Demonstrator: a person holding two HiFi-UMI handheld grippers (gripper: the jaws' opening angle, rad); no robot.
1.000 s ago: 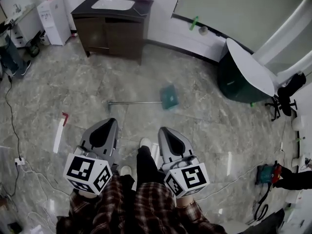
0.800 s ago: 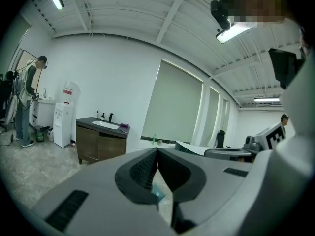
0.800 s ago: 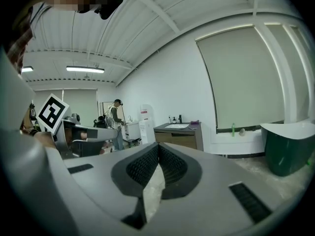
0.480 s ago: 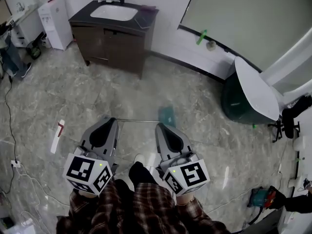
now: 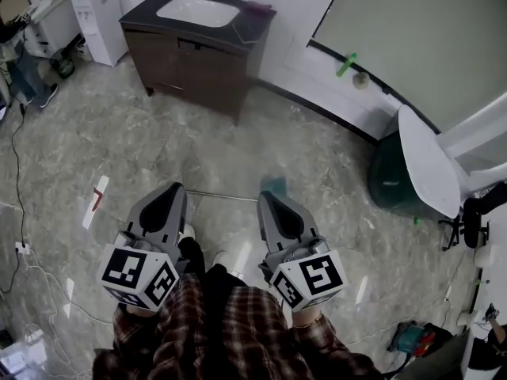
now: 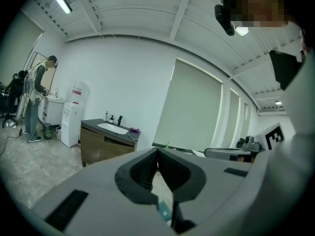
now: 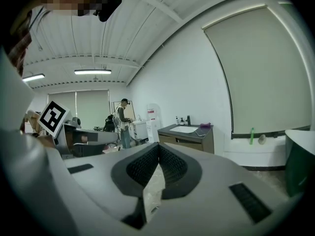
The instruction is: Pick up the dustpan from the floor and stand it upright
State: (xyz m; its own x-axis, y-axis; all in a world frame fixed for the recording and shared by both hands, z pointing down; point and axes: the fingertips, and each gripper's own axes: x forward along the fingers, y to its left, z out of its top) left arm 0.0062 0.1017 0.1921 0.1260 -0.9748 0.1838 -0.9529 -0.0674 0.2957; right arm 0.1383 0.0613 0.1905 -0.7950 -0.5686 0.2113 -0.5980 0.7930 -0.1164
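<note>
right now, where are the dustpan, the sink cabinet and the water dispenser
dustpan (image 5: 274, 185), head view, on its teal pan
sink cabinet (image 5: 194, 54), head view, on its brown front
water dispenser (image 5: 99, 24), head view, on its white body

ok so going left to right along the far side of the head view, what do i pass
white water dispenser → sink cabinet → dark green bin with a white lid
</note>
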